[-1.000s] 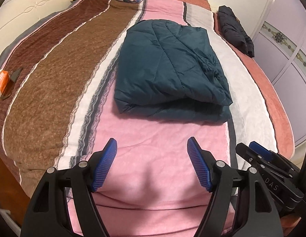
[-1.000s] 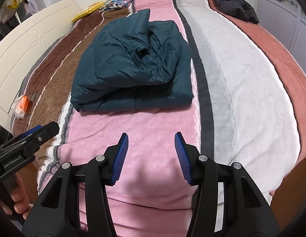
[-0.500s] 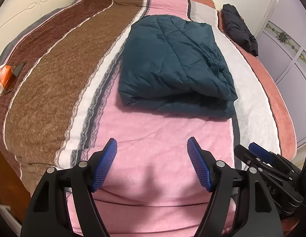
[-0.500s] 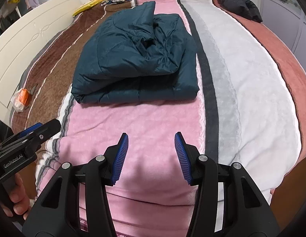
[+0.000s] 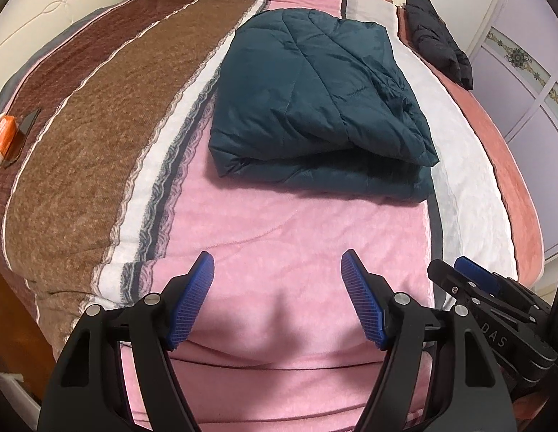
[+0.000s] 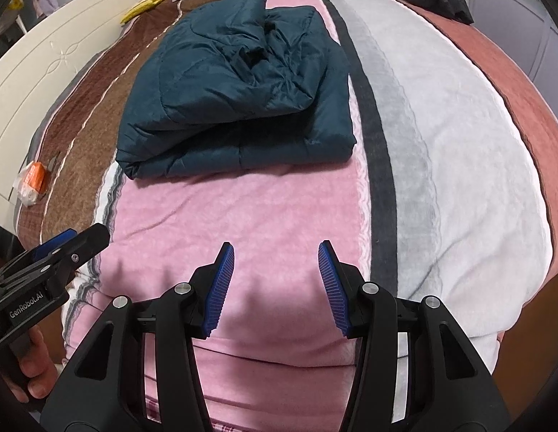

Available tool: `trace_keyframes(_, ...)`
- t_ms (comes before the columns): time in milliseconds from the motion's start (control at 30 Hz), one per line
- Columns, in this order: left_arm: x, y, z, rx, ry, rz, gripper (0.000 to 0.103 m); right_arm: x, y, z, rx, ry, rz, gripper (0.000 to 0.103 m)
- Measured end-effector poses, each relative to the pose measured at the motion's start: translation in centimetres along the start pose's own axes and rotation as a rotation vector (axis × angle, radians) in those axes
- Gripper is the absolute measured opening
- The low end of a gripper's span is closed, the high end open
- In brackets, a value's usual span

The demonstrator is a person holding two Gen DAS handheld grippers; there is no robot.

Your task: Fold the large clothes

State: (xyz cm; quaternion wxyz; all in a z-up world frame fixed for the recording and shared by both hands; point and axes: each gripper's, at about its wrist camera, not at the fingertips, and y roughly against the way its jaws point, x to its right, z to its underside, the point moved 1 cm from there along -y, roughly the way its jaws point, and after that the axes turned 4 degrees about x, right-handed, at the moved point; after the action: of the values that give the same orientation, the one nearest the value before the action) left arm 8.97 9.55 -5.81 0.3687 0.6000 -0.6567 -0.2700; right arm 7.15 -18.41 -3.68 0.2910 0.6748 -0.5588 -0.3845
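The striped bedspread (image 5: 286,223) fills both views, its bands running brown, white, pink, grey and salmon. On the pink band, toward twelve o'clock from both grippers, lies the folded teal quilted jacket (image 5: 315,97), its thick folded edge facing the cameras and well apart from either tool. A black garment (image 5: 437,39) lies bunched on the far salmon band at about one o'clock.

Readable writing sits on the tools alone: the right wrist view shows "GenRobot.AI" along the left gripper's body at eight o'clock, while the left wrist view shows the letters "DAS" on the right gripper's body at four o'clock. Only the right wrist view shows the fingers (image 6: 30,370) of a hand wrapped on the left handle, and a white headboard (image 6: 45,82) at ten o'clock. An orange-and-white packet (image 5: 1,136) rests on the brown band at nine o'clock.

The left gripper (image 5: 277,298) hangs above the pink band, blue pads spread wide, nothing between them. The right gripper (image 6: 275,284) stands narrower, also empty and touching nothing.
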Motion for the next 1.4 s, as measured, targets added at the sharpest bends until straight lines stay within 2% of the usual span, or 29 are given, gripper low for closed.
trace_keyframes(1400,0.30,-0.44,0.76,-0.026,-0.005,-0.005,0.071,0.43,-0.70,0.67,-0.050,-0.018,0.001,0.049)
